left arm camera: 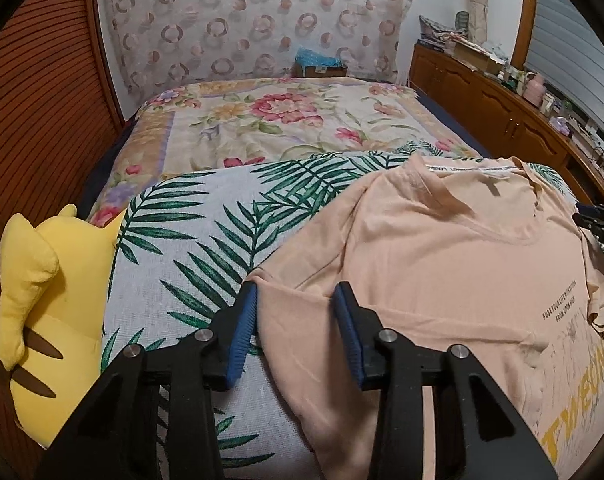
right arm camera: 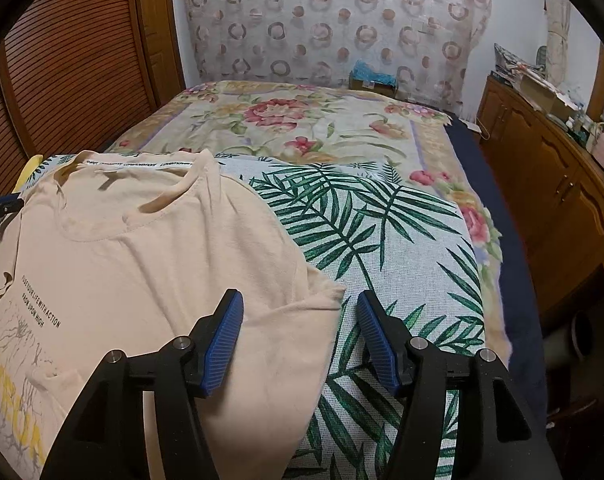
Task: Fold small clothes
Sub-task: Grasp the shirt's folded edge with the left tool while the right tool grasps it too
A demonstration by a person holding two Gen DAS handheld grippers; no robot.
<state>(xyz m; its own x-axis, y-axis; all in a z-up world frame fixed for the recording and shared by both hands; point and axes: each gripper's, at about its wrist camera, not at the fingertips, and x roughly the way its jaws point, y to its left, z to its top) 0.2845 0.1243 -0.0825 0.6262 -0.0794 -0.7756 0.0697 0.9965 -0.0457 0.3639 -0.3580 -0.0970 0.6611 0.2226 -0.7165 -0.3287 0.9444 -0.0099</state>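
While both claws gape | left claw [left arm camera: 295, 300] straddles t-shirt [left arm camera: 442, 280] sleeve | right claw [right arm camera: 299, 308] likewise

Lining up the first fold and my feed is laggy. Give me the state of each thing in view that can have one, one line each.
T-shirt: spread flat, print side up, unfolded, neck toward the far end.
Left gripper: open, straddling the left sleeve edge.
Right gripper: open, straddling the right sleeve edge.
Palm-leaf cloth: laid flat under the shirt.
Yellow plush toy: lying at the bed's left edge, back to the camera.
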